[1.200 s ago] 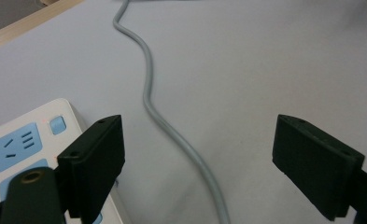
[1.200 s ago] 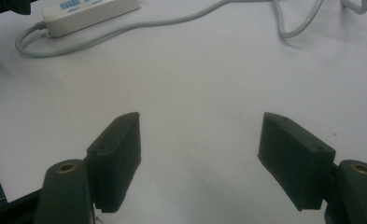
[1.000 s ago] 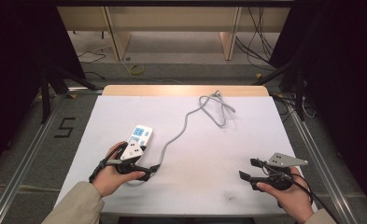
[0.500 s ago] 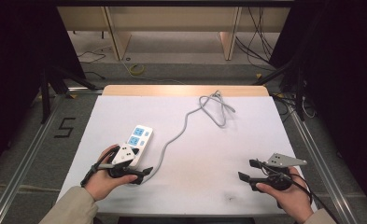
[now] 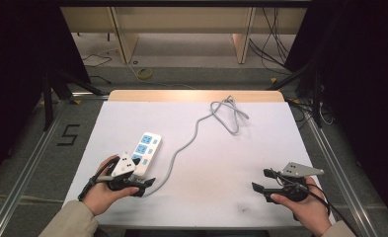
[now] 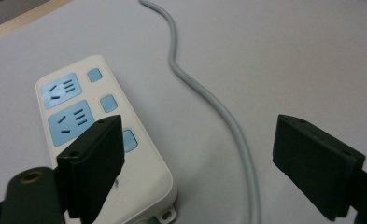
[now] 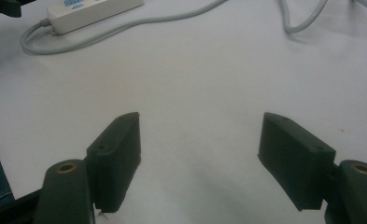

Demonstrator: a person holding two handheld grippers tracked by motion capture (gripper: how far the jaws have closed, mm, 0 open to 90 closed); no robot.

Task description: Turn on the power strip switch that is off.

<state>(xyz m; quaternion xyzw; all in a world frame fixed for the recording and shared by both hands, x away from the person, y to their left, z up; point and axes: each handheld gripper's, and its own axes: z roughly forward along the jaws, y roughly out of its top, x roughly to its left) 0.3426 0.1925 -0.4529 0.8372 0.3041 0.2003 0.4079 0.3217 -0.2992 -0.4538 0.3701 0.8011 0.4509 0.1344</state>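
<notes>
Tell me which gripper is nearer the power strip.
Left. The left gripper sits open at the near end of the power strip; the right gripper is open far across the table.

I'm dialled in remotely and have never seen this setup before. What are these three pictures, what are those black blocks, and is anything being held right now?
No robot arm here: a person holds a hand-held two-jaw gripper in each hand at a white table. The high view looks down from above the person's side. There the left gripper is at the near left, the right gripper at the near right.

The other two pictures come from cameras riding on the grippers. The black blocks at the bottom are each gripper's own jaws.

On the table lies a white power strip with blue sockets. Its grey cable runs to a loose loop at the far side.

Both grippers are open and hold nothing. The left gripper hovers over the strip's near end, one jaw above the strip. The right one is over bare table.
</notes>
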